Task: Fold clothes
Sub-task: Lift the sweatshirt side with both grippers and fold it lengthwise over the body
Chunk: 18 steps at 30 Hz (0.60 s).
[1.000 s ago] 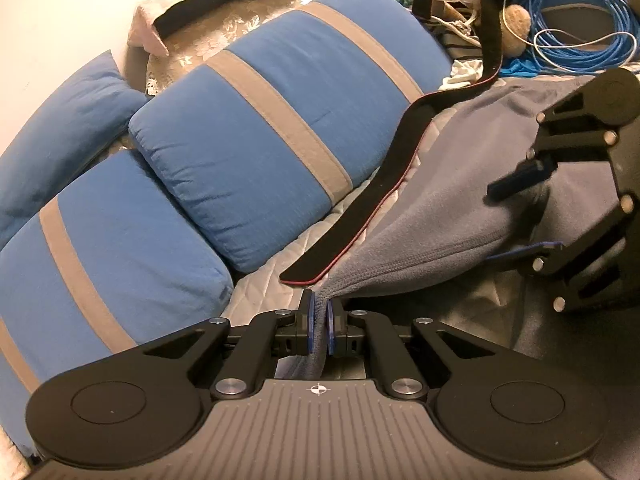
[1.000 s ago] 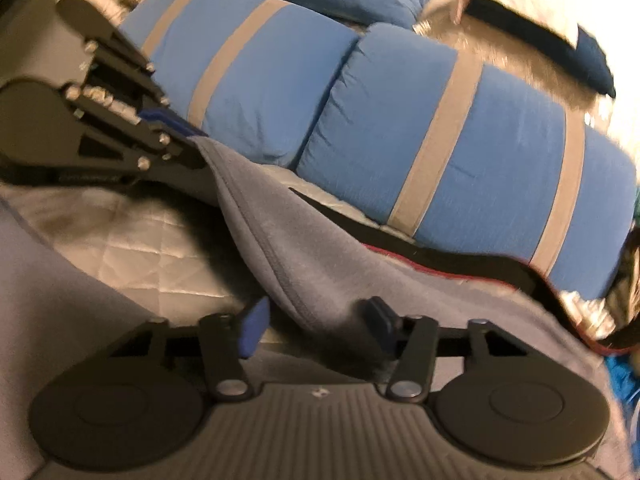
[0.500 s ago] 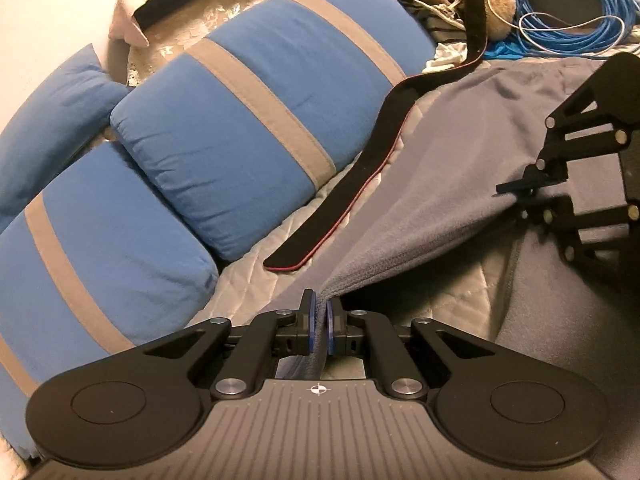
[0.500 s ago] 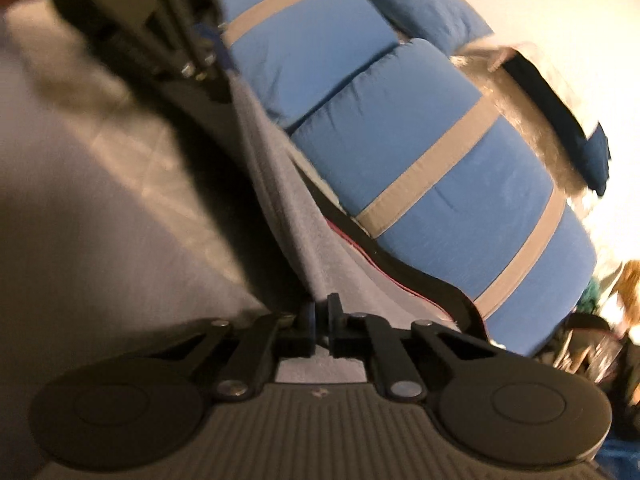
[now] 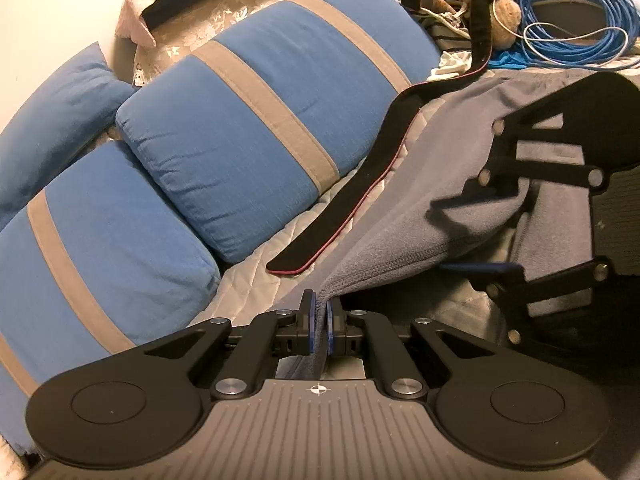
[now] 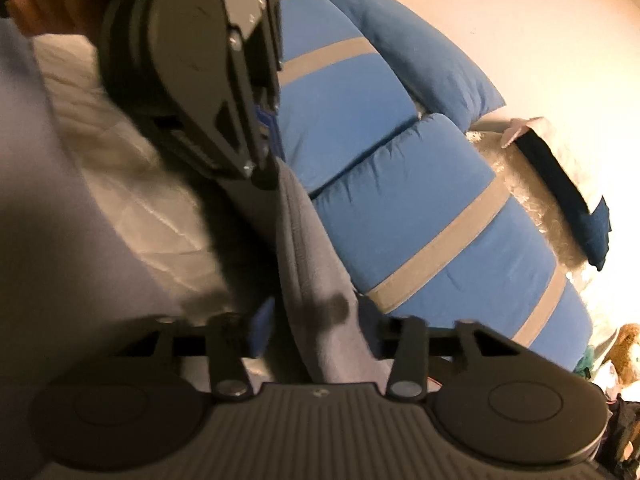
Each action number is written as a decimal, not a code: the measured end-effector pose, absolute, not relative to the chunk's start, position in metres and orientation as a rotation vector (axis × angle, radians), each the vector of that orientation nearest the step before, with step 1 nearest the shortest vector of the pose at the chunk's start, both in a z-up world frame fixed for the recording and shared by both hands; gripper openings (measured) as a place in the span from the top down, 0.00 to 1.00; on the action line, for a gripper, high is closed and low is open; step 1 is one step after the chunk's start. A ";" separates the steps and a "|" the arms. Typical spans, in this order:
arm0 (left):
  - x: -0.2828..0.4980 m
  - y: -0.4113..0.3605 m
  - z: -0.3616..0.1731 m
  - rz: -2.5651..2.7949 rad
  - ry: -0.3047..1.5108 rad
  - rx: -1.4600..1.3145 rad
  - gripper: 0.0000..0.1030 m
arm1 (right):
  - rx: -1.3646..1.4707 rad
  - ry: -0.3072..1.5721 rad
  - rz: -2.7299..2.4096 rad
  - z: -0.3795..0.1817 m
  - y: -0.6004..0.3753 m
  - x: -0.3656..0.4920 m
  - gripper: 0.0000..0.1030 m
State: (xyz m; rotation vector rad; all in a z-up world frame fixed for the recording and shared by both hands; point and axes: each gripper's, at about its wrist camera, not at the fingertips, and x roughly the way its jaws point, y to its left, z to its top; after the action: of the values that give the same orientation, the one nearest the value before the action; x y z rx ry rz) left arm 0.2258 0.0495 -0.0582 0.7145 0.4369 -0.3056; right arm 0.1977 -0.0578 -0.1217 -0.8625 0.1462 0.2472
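Note:
A grey fleece garment (image 5: 420, 216) lies over a quilted bed, with one edge lifted. My left gripper (image 5: 319, 312) is shut on a bunched corner of that edge. In the left wrist view my right gripper (image 5: 440, 238) is close by on the right, jaws apart, and the lifted fold runs between its fingers. The right wrist view shows the same: the garment (image 6: 308, 248) hangs as a narrow fold through my open right gripper (image 6: 322, 328), with blue pads well clear on both sides. My left gripper (image 6: 269, 160) stands just above and pinches the fold's upper end.
Two blue pillows with grey stripes (image 5: 260, 140) lie along the far side of the white quilted bedspread (image 5: 256, 276). A black strap with a red edge (image 5: 352, 200) lies beside the garment. A blue cable coil (image 5: 580, 8) and clutter sit at the back right.
Half a second ago my right gripper was shut on the garment's edge; now its jaws are apart around the fold, and it has come closer to the left gripper. The left gripper has stayed shut.

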 end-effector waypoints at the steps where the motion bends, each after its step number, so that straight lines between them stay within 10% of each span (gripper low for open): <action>1: 0.226 0.050 -0.058 -0.309 0.438 0.709 0.95 | -0.874 0.141 0.243 -0.123 -0.056 0.199 0.56; 7: 0.226 0.053 -0.061 -0.324 0.448 0.699 0.95 | -0.954 0.111 0.233 -0.132 -0.049 0.194 0.92; 18: 0.210 0.055 -0.087 -0.422 0.496 0.823 0.81 | -0.947 0.105 0.240 -0.130 -0.065 0.183 0.95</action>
State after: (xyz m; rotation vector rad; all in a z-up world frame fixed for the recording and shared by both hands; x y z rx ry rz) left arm 0.2096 0.0554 -0.0870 0.8228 0.4963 -0.4218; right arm 0.1832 -0.0648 -0.1302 -0.9465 0.1046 0.2404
